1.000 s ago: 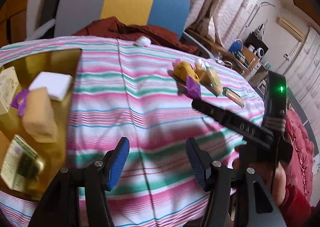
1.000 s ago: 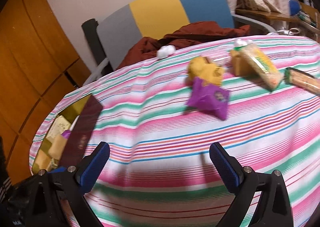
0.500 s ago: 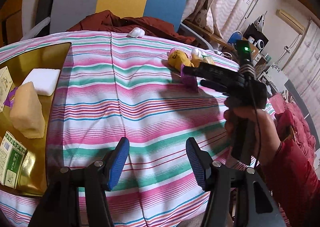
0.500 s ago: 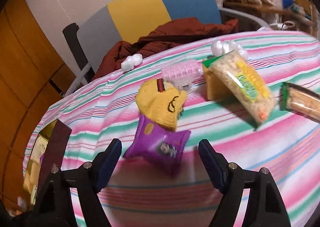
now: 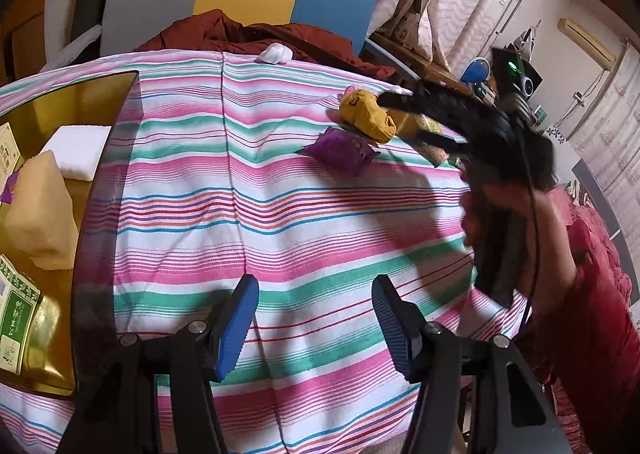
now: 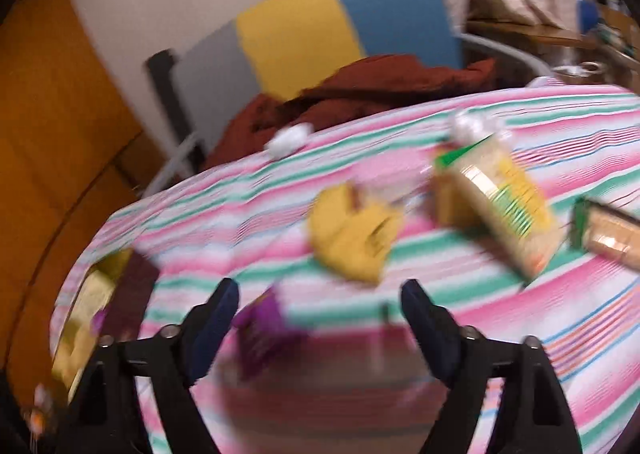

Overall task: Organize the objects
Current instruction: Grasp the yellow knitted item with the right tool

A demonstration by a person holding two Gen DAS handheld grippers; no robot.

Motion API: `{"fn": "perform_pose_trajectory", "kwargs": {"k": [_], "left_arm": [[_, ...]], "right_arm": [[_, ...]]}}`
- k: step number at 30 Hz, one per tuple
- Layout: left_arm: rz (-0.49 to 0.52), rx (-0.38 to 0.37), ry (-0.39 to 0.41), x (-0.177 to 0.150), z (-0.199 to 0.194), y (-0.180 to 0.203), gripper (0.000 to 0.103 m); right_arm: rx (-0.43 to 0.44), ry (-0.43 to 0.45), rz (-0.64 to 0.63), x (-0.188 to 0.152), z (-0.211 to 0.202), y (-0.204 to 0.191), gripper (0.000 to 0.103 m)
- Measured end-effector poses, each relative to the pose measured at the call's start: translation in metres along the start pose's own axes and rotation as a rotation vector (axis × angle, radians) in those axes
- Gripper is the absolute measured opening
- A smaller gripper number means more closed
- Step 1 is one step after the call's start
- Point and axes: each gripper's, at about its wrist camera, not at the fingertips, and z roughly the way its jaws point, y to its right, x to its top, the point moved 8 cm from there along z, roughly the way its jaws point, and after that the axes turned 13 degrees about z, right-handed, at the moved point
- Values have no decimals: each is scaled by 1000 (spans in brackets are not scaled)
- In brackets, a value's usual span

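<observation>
A purple snack packet [image 5: 340, 148] lies on the striped tablecloth [image 5: 280, 214], with a yellow soft toy [image 5: 366, 114] just behind it. My right gripper [image 5: 400, 116], held in a hand [image 5: 492, 214], hovers over that pile. In the blurred right wrist view the right gripper [image 6: 320, 318] has its jaws opening; the purple packet [image 6: 264, 318] lies low between them, by the left finger, with no pad pressing on it. The yellow toy [image 6: 352, 238] sits ahead. My left gripper [image 5: 316, 326] stands open and empty above the near cloth.
A gold tray [image 5: 80, 94] at the left holds a white block [image 5: 76, 150], a tan sponge [image 5: 36, 210] and green packets [image 5: 16, 314]. A long snack bag [image 6: 500, 198] and a cracker pack [image 6: 608, 234] lie at the right. A chair with brown cloth [image 5: 248, 34] stands behind.
The right gripper has swung away from the tray side to the pile at the far right and closed in on the purple packet. Its jaws narrowed, then widened. The left gripper stayed put.
</observation>
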Motion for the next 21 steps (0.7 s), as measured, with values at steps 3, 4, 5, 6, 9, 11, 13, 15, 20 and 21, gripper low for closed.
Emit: {"fn": "perform_pose_trajectory", "kwargs": {"k": [3, 4, 5, 6, 9, 11, 13, 15, 20, 21], "left_arm": [[3, 5, -2, 0, 0, -1, 59], [3, 10, -3, 0, 0, -1, 59], [2, 13, -3, 1, -1, -3, 59], [1, 15, -2, 2, 0, -4, 59], [3, 28, -3, 5, 2, -7, 59], [3, 27, -3, 8, 4, -8, 60], [16, 30, 0, 15, 8, -6, 60], [26, 26, 5, 21, 12, -5, 60], [59, 53, 3, 44, 33, 0, 60], [61, 63, 6, 51, 38, 0, 62]], "right_arm": [[-62, 5, -73, 11, 19, -4, 88], [-76, 2, -88, 14, 27, -4, 88], [-81, -1, -88, 16, 33, -5, 88], [-83, -4, -80, 17, 38, -5, 88], [-98, -2, -70, 17, 52, -4, 74], [-112, -17, -92, 13, 60, -2, 60], [-103, -13, -90, 12, 58, -1, 55], [-102, 6, -90, 13, 49, 1, 53], [-137, 33, -116, 1, 21, 14, 53], [-151, 45, -101, -1, 14, 22, 53]]}}
